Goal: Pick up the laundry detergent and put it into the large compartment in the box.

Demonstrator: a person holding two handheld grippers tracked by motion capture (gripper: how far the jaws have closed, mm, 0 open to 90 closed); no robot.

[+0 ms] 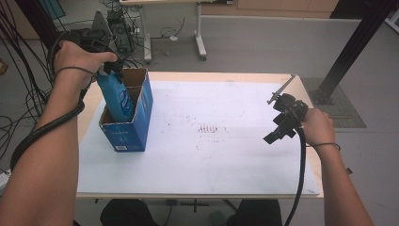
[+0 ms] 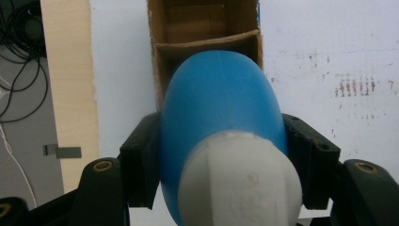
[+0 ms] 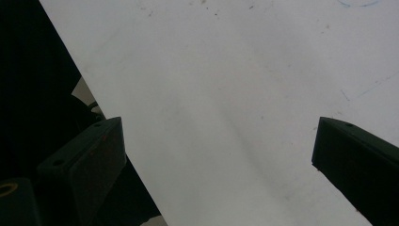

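Observation:
A blue bottle [image 1: 116, 96] with a white cap [image 2: 240, 183] stands partly inside a blue cardboard box [image 1: 137, 120] at the table's left. My left gripper [image 1: 109, 66] is shut on the bottle's upper part, one jaw on each side of it in the left gripper view, where the blue bottle [image 2: 221, 103] points down into the open box [image 2: 164, 52] with a cardboard divider. My right gripper [image 1: 278, 132] hovers over the table's right side, open, with nothing between its jaws; the right gripper [image 3: 216, 155] looks down on the white sheet.
A white sheet [image 1: 211, 141] covers the wooden table [image 1: 301, 84]. Faint reddish marks [image 1: 207, 128] sit at its middle. Cables and a table leg [image 1: 201, 42] lie on the floor beyond the far edge. A black post [image 1: 348, 47] stands at the right.

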